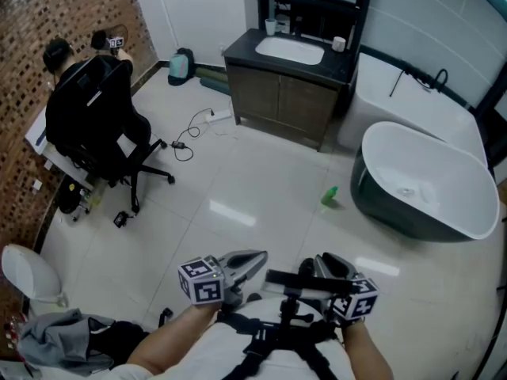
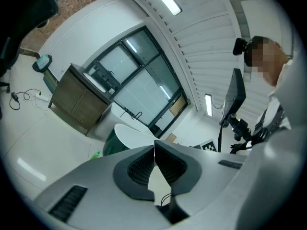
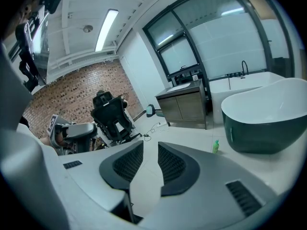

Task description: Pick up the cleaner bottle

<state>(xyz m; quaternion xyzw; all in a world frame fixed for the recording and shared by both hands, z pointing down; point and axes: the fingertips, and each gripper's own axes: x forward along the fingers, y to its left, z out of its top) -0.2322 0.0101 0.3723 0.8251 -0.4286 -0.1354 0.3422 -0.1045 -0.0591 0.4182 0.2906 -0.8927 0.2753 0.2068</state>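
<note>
on the pale floor (image 1: 238, 172), just beside the dark-sided bathtub (image 1: 396, 212), the green cleaner bottle (image 1: 329, 197) is standing, seemingly upright, though it is too small to be sure. well apart from it, the left gripper (image 1: 260, 257) is showing jaws pressed together on nothing; the right gripper (image 1: 318, 263) is showing jaws slightly parted, empty. beyond, an office chair (image 1: 95, 125) is standing far left.
</note>
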